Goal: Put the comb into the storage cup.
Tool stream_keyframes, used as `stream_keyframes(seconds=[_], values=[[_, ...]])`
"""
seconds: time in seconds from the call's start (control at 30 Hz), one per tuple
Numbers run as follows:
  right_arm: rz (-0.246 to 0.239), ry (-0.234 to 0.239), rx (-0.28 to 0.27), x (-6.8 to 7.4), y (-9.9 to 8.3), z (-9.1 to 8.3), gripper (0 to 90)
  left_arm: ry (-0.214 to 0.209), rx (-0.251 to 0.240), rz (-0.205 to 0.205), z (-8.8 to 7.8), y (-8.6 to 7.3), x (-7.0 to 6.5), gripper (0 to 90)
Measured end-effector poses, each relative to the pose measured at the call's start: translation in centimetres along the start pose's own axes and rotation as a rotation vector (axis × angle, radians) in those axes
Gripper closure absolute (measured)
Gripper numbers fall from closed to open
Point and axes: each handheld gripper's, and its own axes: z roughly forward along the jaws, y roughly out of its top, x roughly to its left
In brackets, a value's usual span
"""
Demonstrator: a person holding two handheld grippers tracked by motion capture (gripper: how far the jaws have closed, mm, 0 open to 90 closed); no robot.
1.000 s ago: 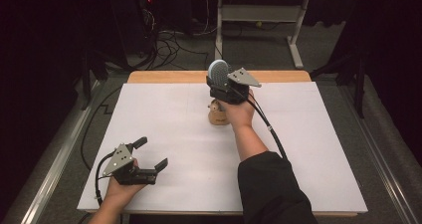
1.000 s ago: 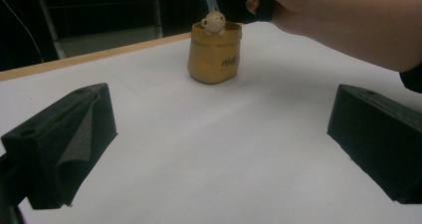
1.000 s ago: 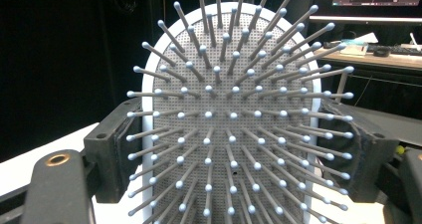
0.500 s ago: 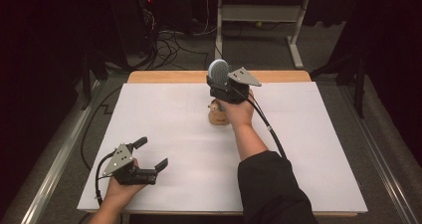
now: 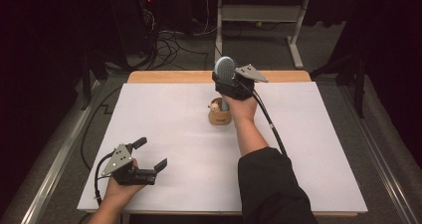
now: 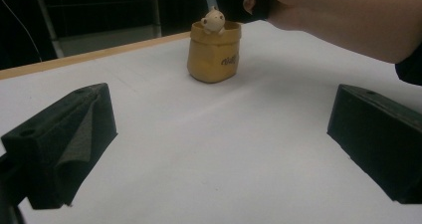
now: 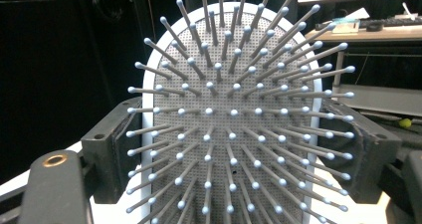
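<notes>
The right gripper (image 5: pixel 230 80) is reaching to 12 o'clock, gripping a hairbrush (image 5: pixel 225 70) upright, head up, handle dipping into a cup (image 5: pixel 219 115) mid-table. The left gripper (image 5: pixel 149 159) is resting gaping at 7 o'clock.

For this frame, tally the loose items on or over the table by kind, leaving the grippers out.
Hairbrush: 1, upright, clamped in the right gripper
Tan holder cup: 1, with a small animal figure on its rim
Total: 2
</notes>
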Motion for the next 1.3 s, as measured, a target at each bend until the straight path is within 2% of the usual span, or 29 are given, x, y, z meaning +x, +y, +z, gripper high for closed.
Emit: stream_keyframes(seconds=[0.3,0.67,0.7,0.8,0.83,1.0,1.3], values=[[0.003,-0.02,0.017,-0.6,0.2,-0.1,18.6,-0.002,0.001,-0.001,0.0,0.0,-0.1,0.1],[0.027,-0.027,0.026,-1.4,0.2,0.1,17.9,-0.001,0.003,-0.01,-0.1,-0.1,-0.1,0.1],[0.037,-0.029,0.029,-1.5,0.1,0.1,17.8,-0.002,0.004,-0.001,-0.1,-0.1,0.0,0.1],[0.034,-0.035,0.035,-1.7,0.1,0.1,17.2,0.0,0.005,-0.004,-0.1,-0.1,0.0,0.1],[0.035,-0.037,0.037,-1.7,0.1,0.1,17.2,0.002,0.005,-0.017,-0.1,-0.1,-0.1,0.1],[0.028,-0.037,0.038,-1.7,0.1,0.1,17.0,-0.004,0.012,-0.005,-0.1,-0.2,-0.1,0.1],[0.021,-0.033,0.043,-1.8,0.1,0.1,16.5,0.0,0.012,-0.013,-0.1,-0.3,-0.2,0.1]])
